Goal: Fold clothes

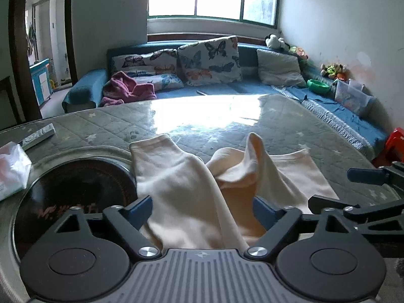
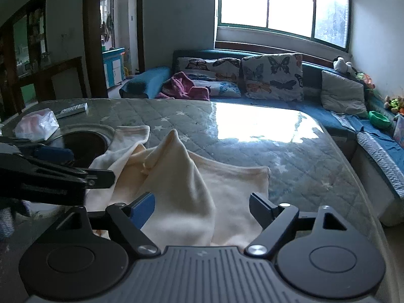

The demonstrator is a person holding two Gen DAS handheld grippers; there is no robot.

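Cream-coloured garment, soft and rumpled, lies on the table near its close edge, bunched into peaks rather than flat. One tube-like part, a sleeve or a leg, I cannot tell which, stretches toward 11 o'clock and overlaps the rim of the dark round inset set into the tabletop. A second fold stands up in a point toward 1 o'clock, and a flatter panel spreads out at 2 o'clock.

Left gripper sits low over the cloth with its fingers spread wide; fabric fills the gap between them, but the blue pads stand apart from each other and pinch nothing. Right gripper is just beside it at 3 o'clock, likewise held wide, with the raised fold of the garment running up between its fingers.

At 10 o'clock on the table rest a white plastic bag and, just beyond it, a thin flat silvery item. Window glare shines off the tabletop at 12 o'clock. Behind stands a blue sofa with butterfly cushions and a pink blanket.
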